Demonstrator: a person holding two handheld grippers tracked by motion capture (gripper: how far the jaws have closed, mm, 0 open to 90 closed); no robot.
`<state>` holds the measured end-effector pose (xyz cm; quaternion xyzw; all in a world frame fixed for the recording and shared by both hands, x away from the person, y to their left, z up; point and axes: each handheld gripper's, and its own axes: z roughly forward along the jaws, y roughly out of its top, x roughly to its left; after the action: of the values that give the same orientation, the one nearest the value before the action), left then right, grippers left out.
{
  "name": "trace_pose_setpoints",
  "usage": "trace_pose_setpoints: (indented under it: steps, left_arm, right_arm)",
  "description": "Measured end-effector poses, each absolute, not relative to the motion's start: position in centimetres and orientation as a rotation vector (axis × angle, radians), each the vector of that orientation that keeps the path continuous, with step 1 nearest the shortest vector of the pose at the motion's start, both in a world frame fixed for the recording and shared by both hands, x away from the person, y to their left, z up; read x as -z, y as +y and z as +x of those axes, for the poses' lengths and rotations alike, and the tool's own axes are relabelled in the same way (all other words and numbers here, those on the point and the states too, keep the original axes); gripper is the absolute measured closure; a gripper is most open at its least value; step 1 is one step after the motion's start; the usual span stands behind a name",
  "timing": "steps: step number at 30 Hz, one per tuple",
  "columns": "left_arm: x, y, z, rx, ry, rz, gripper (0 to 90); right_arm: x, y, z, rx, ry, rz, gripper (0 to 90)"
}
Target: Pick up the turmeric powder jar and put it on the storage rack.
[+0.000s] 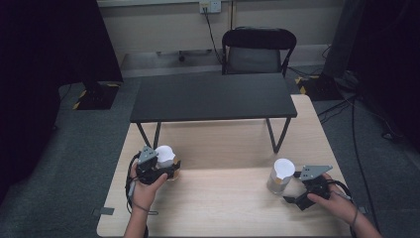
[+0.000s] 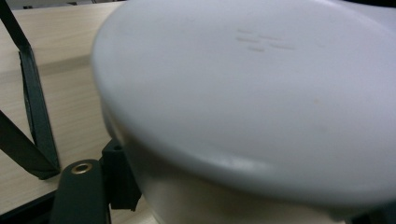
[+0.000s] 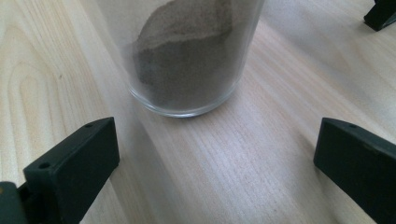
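Here we see the left gripper closed around a white-lidded jar, its lid hard against the camera. The right gripper stands spread wide, empty, just short of a glass jar of brown powder. A skewed squeeze could tip either jar (both look top-heavy to us). Past its near jaw, the left gripper's hold is hidden.
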<state>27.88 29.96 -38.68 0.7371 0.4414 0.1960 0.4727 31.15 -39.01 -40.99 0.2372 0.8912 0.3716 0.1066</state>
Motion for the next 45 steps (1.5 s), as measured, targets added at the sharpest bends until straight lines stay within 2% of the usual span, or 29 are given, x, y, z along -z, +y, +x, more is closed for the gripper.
trace_pose_setpoints:
  steps: [32, 45]
  left_arm:
    - [28.2, 29.7, 30.0, -0.424, 0.996, 1.888, 29.6]
    - [23.4, 29.3, 30.6, -0.452, 0.995, 1.921, 29.7]
  right_arm:
    - [41.0, -39.0, 31.2, -1.094, 2.625, 0.697, 0.0]
    - [41.0, -39.0, 31.2, -1.094, 2.626, 0.698, 0.0]
